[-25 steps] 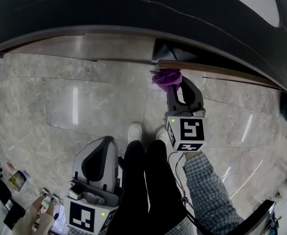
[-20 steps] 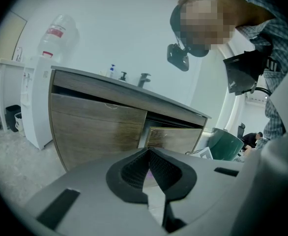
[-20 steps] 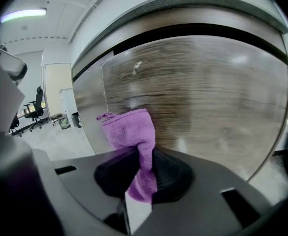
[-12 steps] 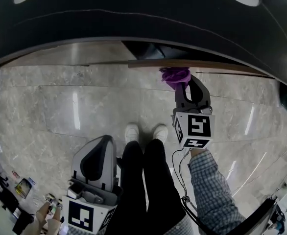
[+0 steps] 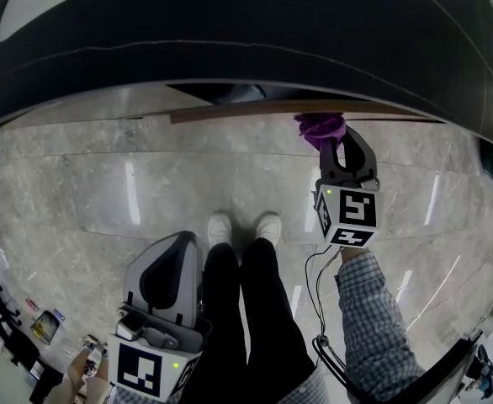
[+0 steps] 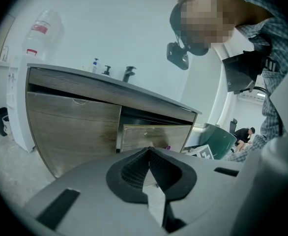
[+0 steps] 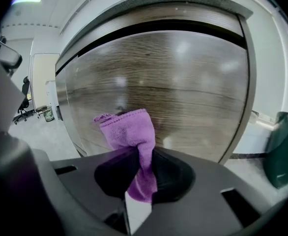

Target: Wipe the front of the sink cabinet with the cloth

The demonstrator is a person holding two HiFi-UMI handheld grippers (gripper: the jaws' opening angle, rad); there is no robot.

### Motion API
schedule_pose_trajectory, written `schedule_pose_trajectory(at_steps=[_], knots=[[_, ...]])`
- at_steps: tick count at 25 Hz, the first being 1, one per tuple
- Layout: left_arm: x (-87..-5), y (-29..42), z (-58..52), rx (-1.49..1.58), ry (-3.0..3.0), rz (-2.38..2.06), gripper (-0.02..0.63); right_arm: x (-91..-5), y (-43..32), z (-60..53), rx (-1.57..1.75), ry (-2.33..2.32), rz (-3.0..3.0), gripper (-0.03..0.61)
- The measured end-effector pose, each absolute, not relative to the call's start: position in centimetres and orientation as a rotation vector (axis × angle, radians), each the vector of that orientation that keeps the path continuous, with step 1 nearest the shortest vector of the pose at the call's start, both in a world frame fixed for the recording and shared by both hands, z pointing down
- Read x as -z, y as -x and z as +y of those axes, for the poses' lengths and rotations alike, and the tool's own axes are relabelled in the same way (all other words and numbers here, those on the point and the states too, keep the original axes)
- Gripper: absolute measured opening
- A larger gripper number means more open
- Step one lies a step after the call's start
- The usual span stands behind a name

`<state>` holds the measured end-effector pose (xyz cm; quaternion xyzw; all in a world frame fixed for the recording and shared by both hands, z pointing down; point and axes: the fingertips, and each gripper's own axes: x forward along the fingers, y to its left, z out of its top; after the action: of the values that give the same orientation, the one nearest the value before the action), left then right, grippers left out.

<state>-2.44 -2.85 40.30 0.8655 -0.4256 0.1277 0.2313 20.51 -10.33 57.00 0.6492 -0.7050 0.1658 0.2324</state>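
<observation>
One cloth (image 7: 129, 129) between right gripper (image 7: 141, 157) and cabinet (image 7: 183, 87)

A bright purple terry cloth (image 7: 129, 132) shows against the brown wood-grain sink cabinet front (image 7: 193, 92). The grey plastic right gripper (image 7: 140, 156) has black pads and a black-and-white square-marker cube (image 5: 350, 215). The checked shirt sleeve (image 5: 371, 326) is blue and white. The glossy marbled floor tiles (image 5: 87, 192) are grey-beige. Black trousers (image 5: 246, 326) end in white shoes (image 5: 219, 225).
</observation>
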Motion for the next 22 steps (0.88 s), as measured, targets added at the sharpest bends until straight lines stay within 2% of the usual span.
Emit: schedule_pose_trajectory(at_steps=[14,22], knots=[[-40.6,-3.0,-3.2,-0.378,-2.38,-1.137,0.011,-58.6,-29.8,-9.6,-0.413,-1.784,-1.83,0.075],[-40.5,-3.5,-3.8,-0.379,-2.427,-1.127,0.011,-59.4,-33.7,-9.0,-0.405,-1.815,-1.745,0.075]])
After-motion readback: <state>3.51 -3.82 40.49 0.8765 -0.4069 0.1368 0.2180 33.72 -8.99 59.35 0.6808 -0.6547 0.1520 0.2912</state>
